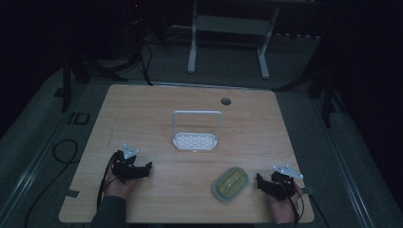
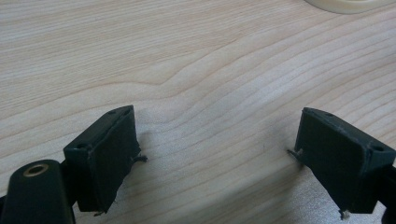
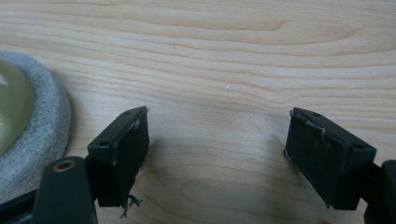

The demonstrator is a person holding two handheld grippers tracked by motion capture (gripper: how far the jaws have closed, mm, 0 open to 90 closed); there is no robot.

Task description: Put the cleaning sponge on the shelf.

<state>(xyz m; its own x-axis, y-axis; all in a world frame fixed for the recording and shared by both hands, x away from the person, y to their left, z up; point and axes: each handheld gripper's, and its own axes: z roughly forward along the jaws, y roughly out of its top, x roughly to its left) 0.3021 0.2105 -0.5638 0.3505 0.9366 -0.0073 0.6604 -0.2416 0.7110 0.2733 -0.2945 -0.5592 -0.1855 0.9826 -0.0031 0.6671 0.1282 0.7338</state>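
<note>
A white rack (image 1: 196,137) with a perforated base and a tall wire handle stands at the middle of the wooden table (image 1: 142,109). A yellow-green oval piece on a grey felt-like pad (image 1: 230,184) lies at the front right. My left gripper (image 1: 148,167) rests low at the front left, open, with bare wood between its jaws (image 2: 217,149). My right gripper (image 1: 259,179) sits just right of the pad, open over bare wood (image 3: 217,144). The pad's grey rim (image 3: 44,135) lies just left of that gripper's left jaw.
A round cable hole (image 1: 225,101) sits near the table's far edge. A pale rim (image 2: 348,5) shows at the top of the left gripper view. Beyond the table stands a white frame (image 1: 228,33) on the dark floor.
</note>
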